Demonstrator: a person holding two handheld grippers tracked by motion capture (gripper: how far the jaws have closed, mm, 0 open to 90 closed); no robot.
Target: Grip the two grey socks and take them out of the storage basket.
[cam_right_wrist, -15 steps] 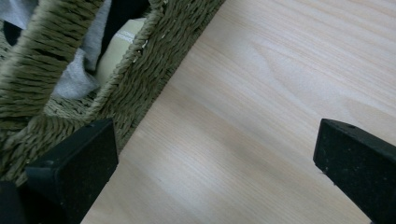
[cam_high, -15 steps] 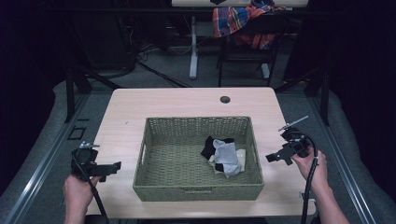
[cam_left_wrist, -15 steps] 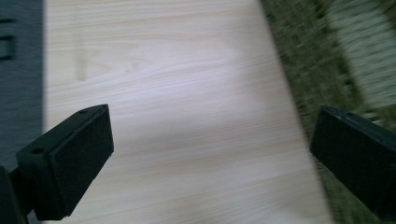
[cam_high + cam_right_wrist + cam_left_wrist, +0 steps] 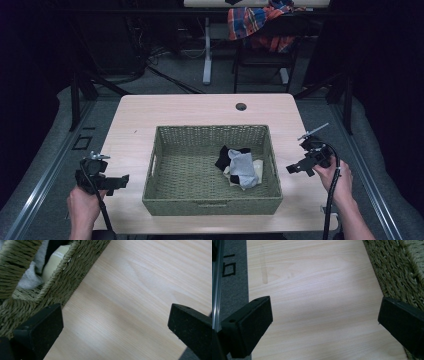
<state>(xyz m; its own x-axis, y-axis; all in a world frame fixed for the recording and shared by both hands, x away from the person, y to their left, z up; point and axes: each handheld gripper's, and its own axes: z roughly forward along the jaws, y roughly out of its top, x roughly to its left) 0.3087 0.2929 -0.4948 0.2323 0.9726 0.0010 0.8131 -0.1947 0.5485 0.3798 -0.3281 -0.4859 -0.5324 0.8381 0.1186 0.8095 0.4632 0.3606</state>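
- Pale wooden table carries our green woven basket.
- Grey-and-black socks lie bunched at its 3 o'clock side.
- Left tool and right tool gape wide, holding nothing.

dim lab: metal frame rails, floor cables, lone wooden table

A lit table in a dark room

Light falls from above onto the table, leaving its pale wood bright while the floor and room all around sink to near black. The basket casts little shadow on the wood beside it. The high view is soft and a bit grainy. In both gripper views the table beside the basket carries a mild whitish sheen, and the black jaws close to the lens look slightly blurred.
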